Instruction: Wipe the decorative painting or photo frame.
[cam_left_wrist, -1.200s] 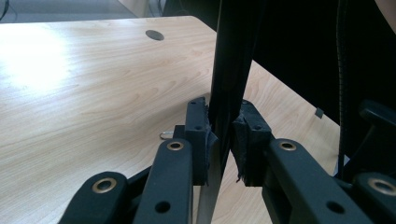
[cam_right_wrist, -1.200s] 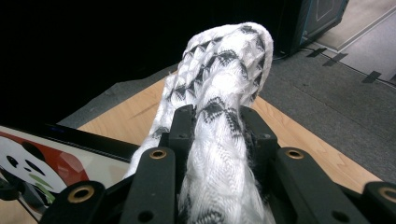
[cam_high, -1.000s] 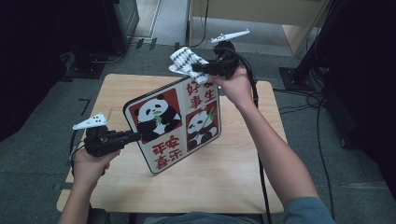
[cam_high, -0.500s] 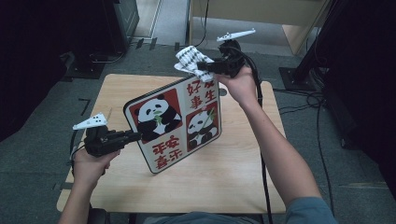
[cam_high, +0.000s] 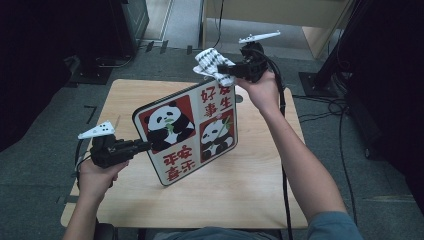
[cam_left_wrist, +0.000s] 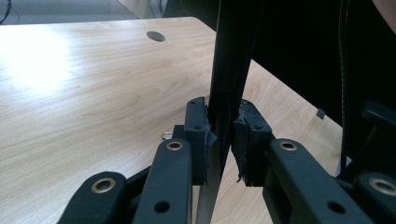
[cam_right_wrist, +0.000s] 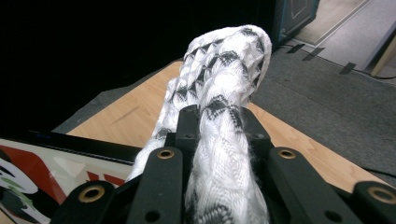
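A square panda board (cam_high: 187, 132) with red panels and red characters stands tilted on its lower corner over the wooden table (cam_high: 260, 180). My left gripper (cam_high: 142, 145) is shut on the board's left edge; in the left gripper view its pads (cam_left_wrist: 200, 135) clamp the thin dark edge of the board (cam_left_wrist: 233, 70). My right gripper (cam_high: 220, 67) is shut on a white cloth with black pattern (cam_high: 210, 65), held at the board's top corner. In the right gripper view the cloth (cam_right_wrist: 219, 93) bulges out above my jaws, with the board's face (cam_right_wrist: 60, 165) at lower left.
The table has a round cable hole (cam_left_wrist: 155, 36) near its far edge. Grey carpet surrounds the table, with dark furniture (cam_high: 60, 40) at the back left, a dark stand (cam_high: 340, 50) at the right and cables (cam_high: 320, 117) on the floor.
My right gripper with the cloth has shifted slightly up and right at the board's top corner. The left gripper and the board have stayed where they were.
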